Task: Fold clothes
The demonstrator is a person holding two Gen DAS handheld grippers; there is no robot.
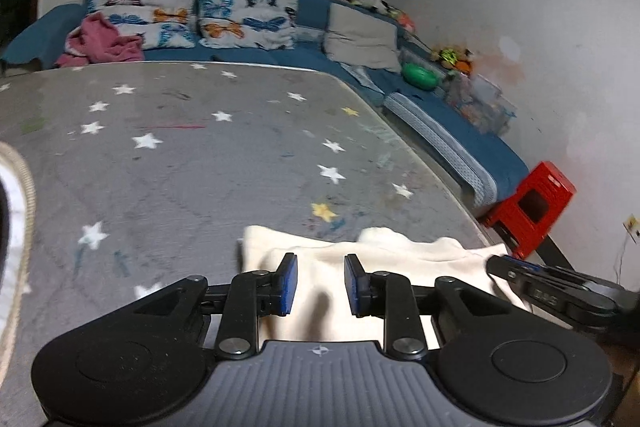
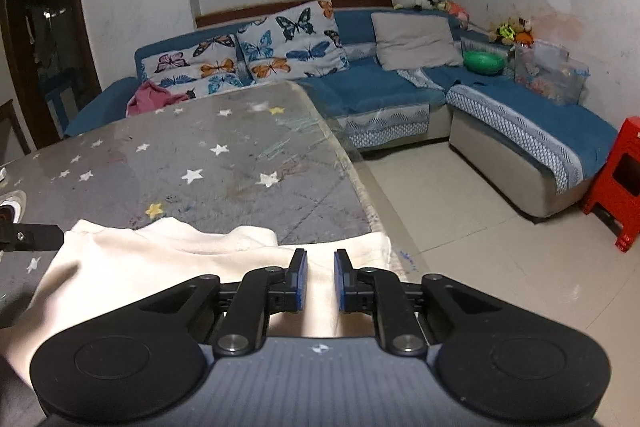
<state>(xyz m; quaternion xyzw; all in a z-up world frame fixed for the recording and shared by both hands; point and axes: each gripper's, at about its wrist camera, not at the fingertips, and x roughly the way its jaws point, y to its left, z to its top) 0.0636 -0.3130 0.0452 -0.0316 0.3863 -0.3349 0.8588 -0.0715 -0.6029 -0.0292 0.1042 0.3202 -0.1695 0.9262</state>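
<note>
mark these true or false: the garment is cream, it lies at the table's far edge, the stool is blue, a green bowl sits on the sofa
1. The garment is cream. True.
2. It lies at the far edge of the table. False: it lies at the near edge, by both grippers.
3. The stool is blue. False: it is red.
4. A green bowl sits on the sofa. True.

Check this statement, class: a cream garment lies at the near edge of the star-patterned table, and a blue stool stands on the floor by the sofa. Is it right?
Not quite. The stool is red, not blue, as the right wrist view shows. The cream garment does lie at the near edge of the star-patterned table, and the stool stands by the sofa.
</note>
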